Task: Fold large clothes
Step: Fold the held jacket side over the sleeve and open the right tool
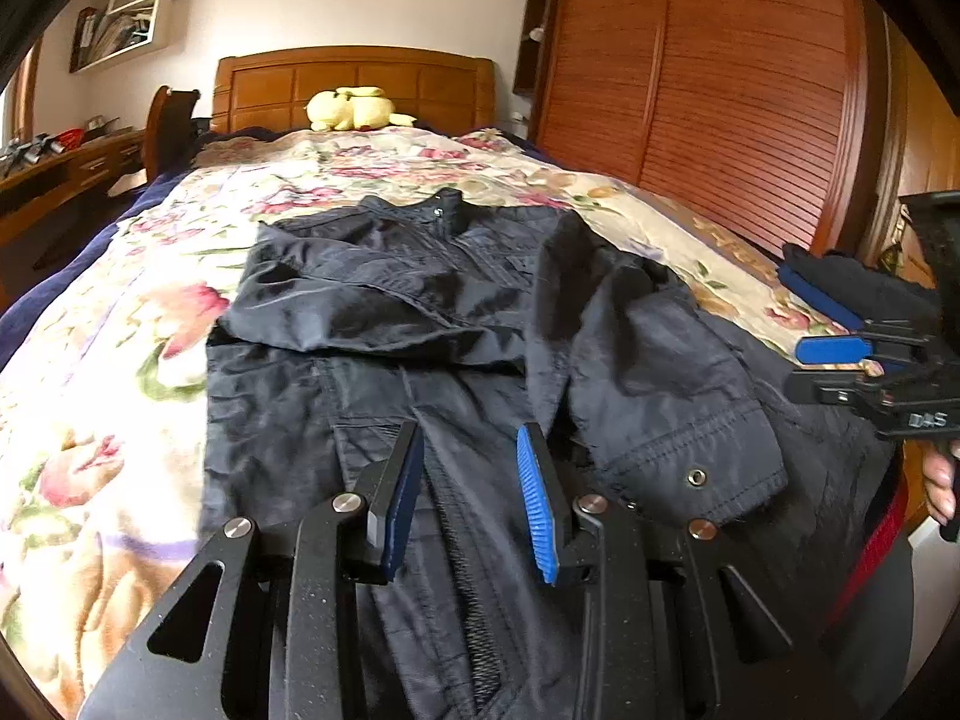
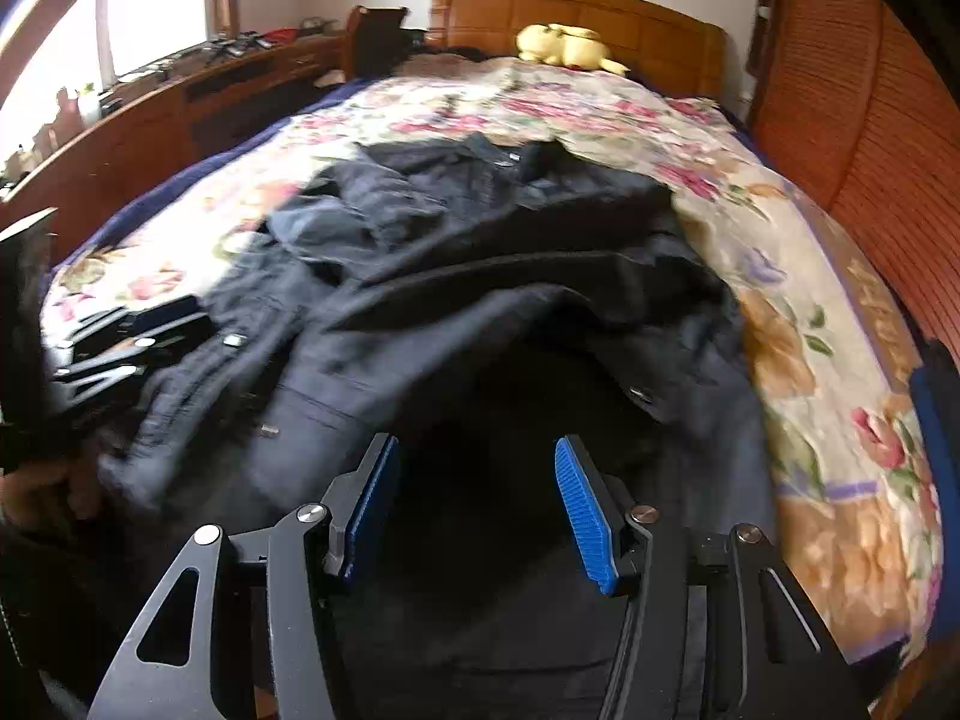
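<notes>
A dark jacket lies spread on the floral bedspread, collar toward the headboard. One sleeve is folded across the chest, and the other sleeve's cuff with a snap lies on the front. My left gripper hovers over the zipper at the hem, open, with nothing pinched. In the right wrist view, my right gripper stands open above the jacket, with only dark cloth below it. That gripper also shows at the right edge of the left wrist view. My left gripper is blurred at the left of the right wrist view.
A yellow plush toy sits by the wooden headboard. A slatted wardrobe runs along the right side, a desk along the left. A dark and blue folded pile lies at the bed's right edge. A hand holds the right gripper.
</notes>
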